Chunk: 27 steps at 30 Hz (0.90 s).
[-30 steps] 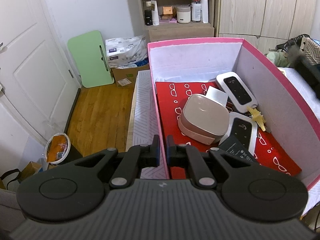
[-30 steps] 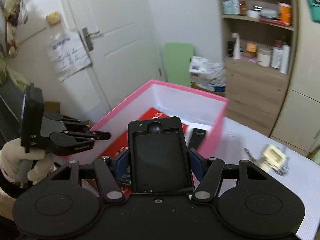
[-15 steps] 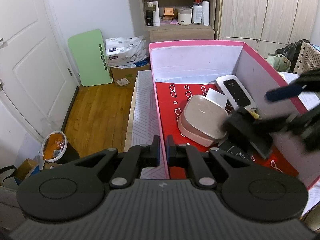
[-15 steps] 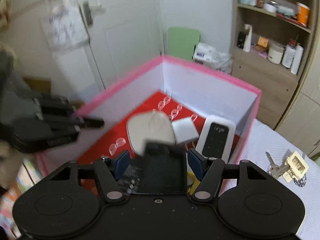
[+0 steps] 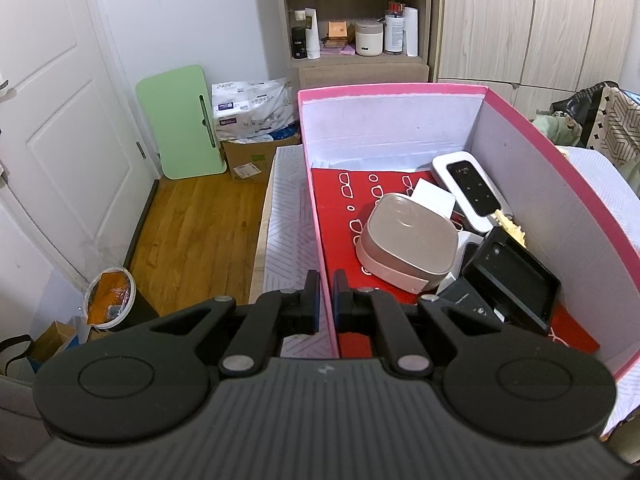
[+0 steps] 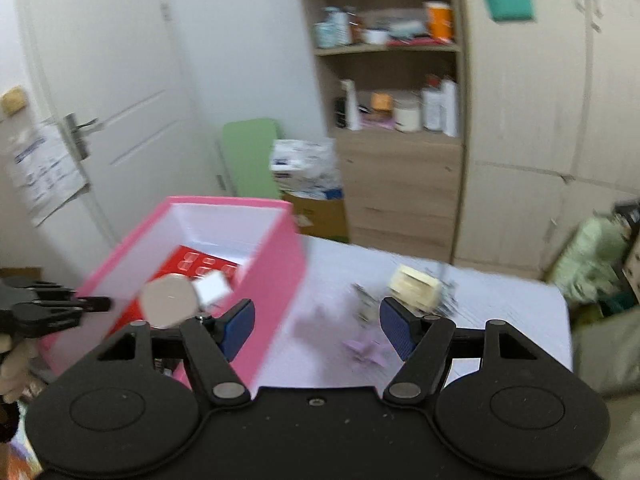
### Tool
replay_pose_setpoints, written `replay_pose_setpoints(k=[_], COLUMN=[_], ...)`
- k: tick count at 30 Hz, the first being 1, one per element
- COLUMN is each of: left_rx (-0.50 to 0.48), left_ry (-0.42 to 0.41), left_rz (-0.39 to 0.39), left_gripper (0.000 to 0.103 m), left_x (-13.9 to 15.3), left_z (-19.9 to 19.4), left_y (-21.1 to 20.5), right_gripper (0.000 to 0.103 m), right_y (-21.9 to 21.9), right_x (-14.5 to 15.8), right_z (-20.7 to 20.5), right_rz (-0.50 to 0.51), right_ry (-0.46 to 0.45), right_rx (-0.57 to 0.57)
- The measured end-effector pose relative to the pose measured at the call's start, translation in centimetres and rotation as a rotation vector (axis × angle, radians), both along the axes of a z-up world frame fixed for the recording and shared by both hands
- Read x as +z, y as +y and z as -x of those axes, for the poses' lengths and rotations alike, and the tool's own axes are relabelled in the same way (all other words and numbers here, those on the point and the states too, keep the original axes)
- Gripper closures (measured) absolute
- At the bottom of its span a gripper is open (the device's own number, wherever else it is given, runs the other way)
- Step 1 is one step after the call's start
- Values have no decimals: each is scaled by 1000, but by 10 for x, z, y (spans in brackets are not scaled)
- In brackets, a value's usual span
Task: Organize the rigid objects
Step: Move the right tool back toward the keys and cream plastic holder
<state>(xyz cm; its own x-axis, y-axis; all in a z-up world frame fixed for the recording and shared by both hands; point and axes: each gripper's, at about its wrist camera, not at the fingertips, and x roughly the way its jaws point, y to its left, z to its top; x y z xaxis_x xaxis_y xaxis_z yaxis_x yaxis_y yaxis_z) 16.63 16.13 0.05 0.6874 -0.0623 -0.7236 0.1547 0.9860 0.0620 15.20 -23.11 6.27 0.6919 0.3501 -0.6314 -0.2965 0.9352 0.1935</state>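
Note:
A pink box (image 5: 400, 89) with a red lining holds a beige rounded case (image 5: 408, 240), a white router (image 5: 468, 188), a white card and a black flat device (image 5: 514, 284) leaning near its right wall. My left gripper (image 5: 327, 307) is shut on the box's left wall. My right gripper (image 6: 316, 326) is open and empty, above the table beside the box (image 6: 276, 264). A cream keychain block with keys (image 6: 416, 290) and a purple clip (image 6: 366, 350) lie on the white table ahead of it.
A shelf unit (image 5: 356, 16) with bottles and wardrobe doors (image 5: 520, 20) stand behind. A green board (image 5: 180, 120), a paper pack and a carton sit on the wooden floor at left by a white door. Bags lie at the table's right end (image 6: 600, 256).
My right gripper carried the black device over the box, let it go inside, opened, and has swung right, out over the table. My left gripper has stayed shut on the box wall.

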Motion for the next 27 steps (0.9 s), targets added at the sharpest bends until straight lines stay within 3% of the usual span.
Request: replay_pose_setpoints(k=[16,27], left_rx=[16,17], left_ry=[4,6], left_rz=[-19,-16], left_gripper=[98,98], left_x=[-2,-2], left_z=[0,0], left_y=[-4,-4], right_gripper=[26,21], right_y=[-32,-38], right_x=[-73,-104], right_z=[-59,-103], right_rz=[-35,-36], right_ry=[87,107], right_rx=[-119,-168])
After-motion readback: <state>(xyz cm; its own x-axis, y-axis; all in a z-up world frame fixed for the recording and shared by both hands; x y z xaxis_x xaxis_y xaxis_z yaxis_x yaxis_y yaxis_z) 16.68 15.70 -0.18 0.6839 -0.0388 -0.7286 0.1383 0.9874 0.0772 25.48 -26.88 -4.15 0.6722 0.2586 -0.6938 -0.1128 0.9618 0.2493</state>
